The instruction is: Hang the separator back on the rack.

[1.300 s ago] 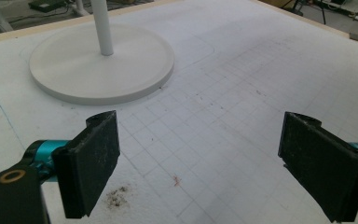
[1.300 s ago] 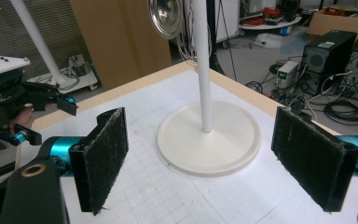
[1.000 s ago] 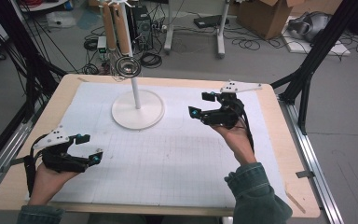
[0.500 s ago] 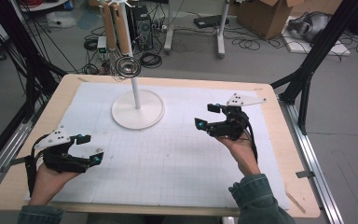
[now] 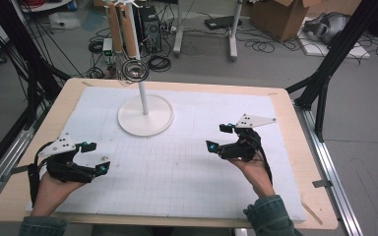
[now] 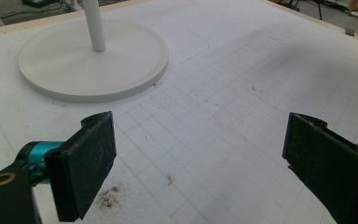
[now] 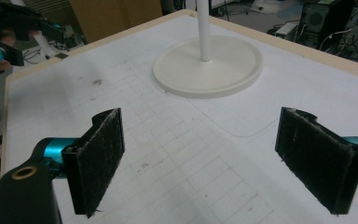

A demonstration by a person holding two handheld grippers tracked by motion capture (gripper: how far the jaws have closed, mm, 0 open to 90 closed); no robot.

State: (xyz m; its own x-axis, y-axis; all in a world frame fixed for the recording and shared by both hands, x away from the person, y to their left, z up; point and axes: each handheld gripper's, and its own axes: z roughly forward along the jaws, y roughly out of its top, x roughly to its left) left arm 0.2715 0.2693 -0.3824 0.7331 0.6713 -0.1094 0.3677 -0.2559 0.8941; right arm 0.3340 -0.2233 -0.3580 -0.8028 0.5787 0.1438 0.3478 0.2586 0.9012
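Observation:
A white stand with a round base [image 5: 145, 117] and a thin upright pole [image 5: 140, 86] rises at the back middle of the white gridded mat [image 5: 177, 167]. Metal rings [image 5: 135, 71] hang near the pole's top. My left gripper [image 5: 94, 158] rests open at the mat's front left, with nothing between its jaws. My right gripper [image 5: 217, 138] hovers open at the mat's right, also holding nothing. The base [image 6: 93, 65] lies ahead in the left gripper view, and the same base [image 7: 208, 65] shows ahead in the right gripper view.
The mat lies on a wooden table [image 5: 305, 147] with metal rails along its sides. Beyond the far edge the floor holds cables, a computer tower [image 5: 147, 24], cardboard tubes [image 5: 120, 29] and a cardboard box [image 5: 275, 17]. Black frame struts [image 5: 334, 59] stand at the right.
My right gripper has drawn back from the stand toward the person and to the right, dropping lower over the mat. The left gripper has barely shifted.

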